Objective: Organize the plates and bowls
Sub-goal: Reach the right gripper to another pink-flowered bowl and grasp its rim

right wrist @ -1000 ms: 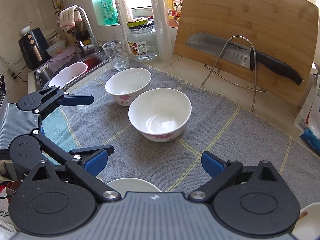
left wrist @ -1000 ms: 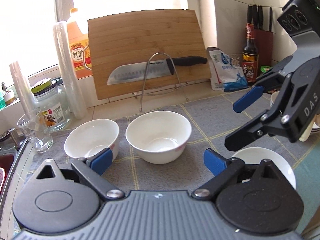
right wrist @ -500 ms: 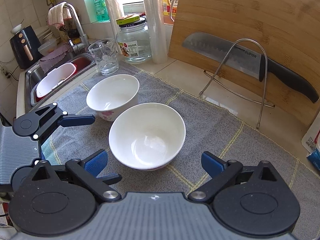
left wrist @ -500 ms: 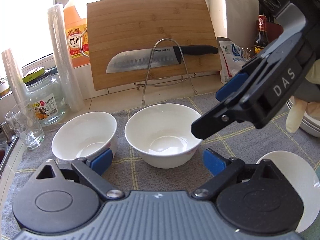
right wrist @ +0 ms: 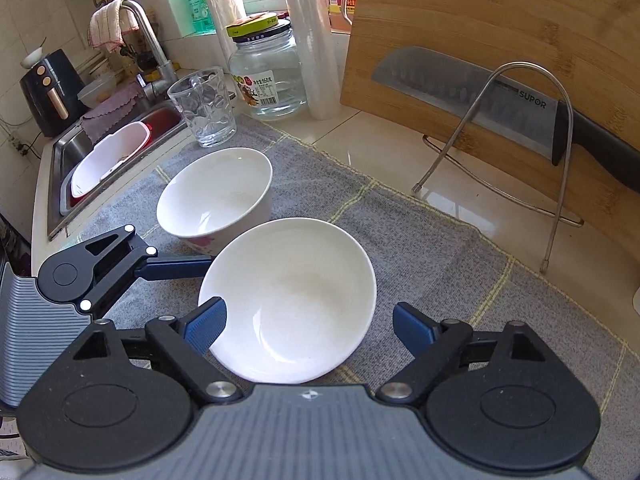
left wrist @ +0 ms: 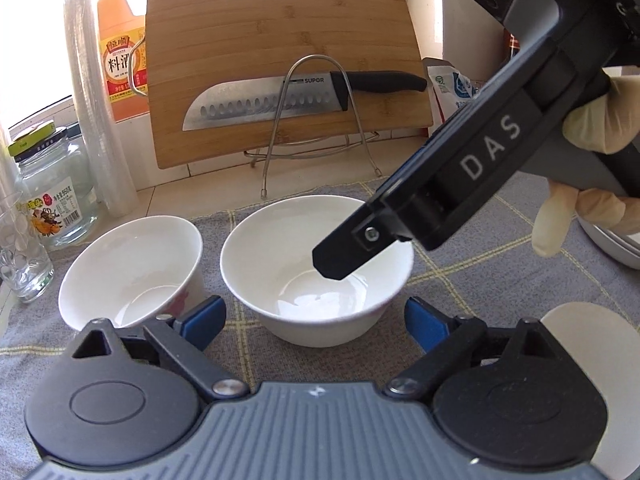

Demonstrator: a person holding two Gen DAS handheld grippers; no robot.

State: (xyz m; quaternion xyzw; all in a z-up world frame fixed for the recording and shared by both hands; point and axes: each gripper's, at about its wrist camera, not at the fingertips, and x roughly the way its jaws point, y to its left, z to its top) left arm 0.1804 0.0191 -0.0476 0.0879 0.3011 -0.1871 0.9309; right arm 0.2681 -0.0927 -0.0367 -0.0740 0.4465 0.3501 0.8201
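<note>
Two white bowls stand side by side on a grey cloth. The larger bowl (left wrist: 316, 268) (right wrist: 288, 300) is in the middle and the smaller bowl (left wrist: 132, 268) (right wrist: 216, 196) is to its left. My left gripper (left wrist: 314, 322) is open and empty, low in front of the larger bowl. My right gripper (right wrist: 310, 326) is open and hangs over the larger bowl, its fingers on either side of the rim without touching. In the left wrist view one right finger (left wrist: 348, 256) points down into that bowl. A third white dish (left wrist: 592, 340) lies at the right.
A wooden cutting board (left wrist: 280, 60) with a knife (left wrist: 304, 96) leans on a wire rack (right wrist: 520, 148) behind. A glass jar (right wrist: 268, 72), a drinking glass (right wrist: 206, 108) and a plastic roll (right wrist: 312, 40) stand at the left. A sink (right wrist: 112, 160) lies beyond. Grey plates (left wrist: 612, 236) sit far right.
My right gripper has moved left and down over the larger bowl. My left gripper has come closer to both bowls.
</note>
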